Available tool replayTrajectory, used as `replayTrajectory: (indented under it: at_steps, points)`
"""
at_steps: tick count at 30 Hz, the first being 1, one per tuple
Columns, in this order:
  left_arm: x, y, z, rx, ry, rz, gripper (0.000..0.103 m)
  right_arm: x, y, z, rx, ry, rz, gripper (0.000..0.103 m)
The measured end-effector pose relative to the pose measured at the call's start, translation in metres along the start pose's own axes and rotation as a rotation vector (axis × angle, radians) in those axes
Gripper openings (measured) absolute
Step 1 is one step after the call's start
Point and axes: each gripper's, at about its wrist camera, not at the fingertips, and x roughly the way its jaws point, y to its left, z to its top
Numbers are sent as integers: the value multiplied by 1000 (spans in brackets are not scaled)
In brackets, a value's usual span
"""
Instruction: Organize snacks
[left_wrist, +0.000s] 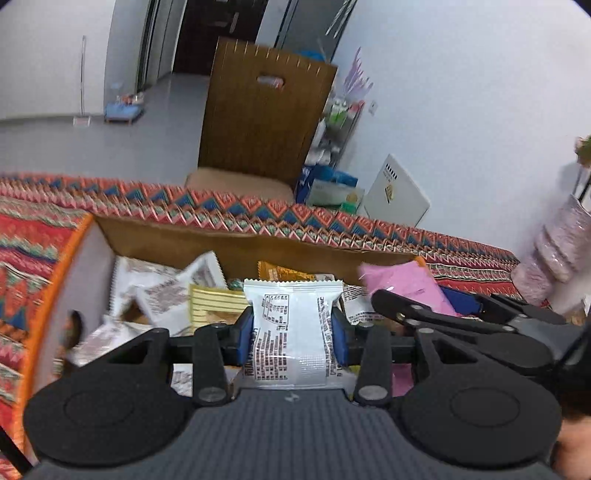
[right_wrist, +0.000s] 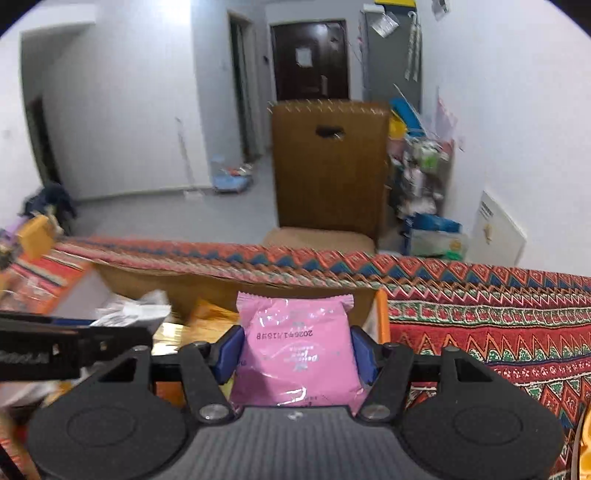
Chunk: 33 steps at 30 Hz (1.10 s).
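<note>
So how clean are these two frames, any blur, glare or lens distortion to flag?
Left wrist view: white printed snack packet sharp, pink packet and cardboard box contents motion-smeared. Right wrist view: pink snack packet sharp with film glare; patterned tablecloth edge bows from fisheye.

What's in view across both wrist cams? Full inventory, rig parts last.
white snack packet: 1, white with dark print, between the left gripper's pads
pink snack packet: 1, pink, between the right gripper's pads
cardboard box: 1, brown with orange edge, on the cloth, holding loose snack packets
patterned cloth: 1, red, blue and green, over the table
brown chair: 1, behind the table
white board: 1, leaning on the wall
left gripper: 1, black, blue pads
right gripper: 1, black, blue pads
</note>
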Motion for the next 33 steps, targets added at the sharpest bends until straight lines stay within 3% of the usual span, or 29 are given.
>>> replayTrajectory:
  at_steps: [2,6,7,10,14,18,20,24,26,27,30,33]
  points:
    - [15,2,0,-19,18,-23,41,8,0,-2,-9,4,-29,73]
    - [25,6,-1,-45,19,-57,43,-4,-1,-3,-47,-61,-76,73]
    - [25,6,-1,-49,16,-57,49,-7,-4,-3,-49,-63,-78,74]
    - [18,5,-2,-34,5,-62,60,-22,-6,-4,-39,-84,-64,81]
    - [-4,3,0,11,-26,-40,60,-51,-8,1,-50,-108,-52,83]
    - [-43,1,1,69,-80,-24,62,-85,-4,3,-84,-117,-39,86]
    - [-69,1,2,105,-117,5,68,-103,1,5,-102,-121,-37,87]
    - [-122,5,-1,164,-169,45,69,-146,7,7,-108,-149,-33,92]
    - [-156,7,-7,188,-207,66,75,-175,10,3,-114,-176,-35,96]
    - [-172,7,-12,202,-229,75,78,-189,12,0,-118,-189,-36,96]
    - [-228,7,-37,243,-312,95,98,-236,19,-15,-125,-227,-26,98]
    - [-277,4,-73,293,-390,102,100,-279,23,-34,-113,-262,-3,103]
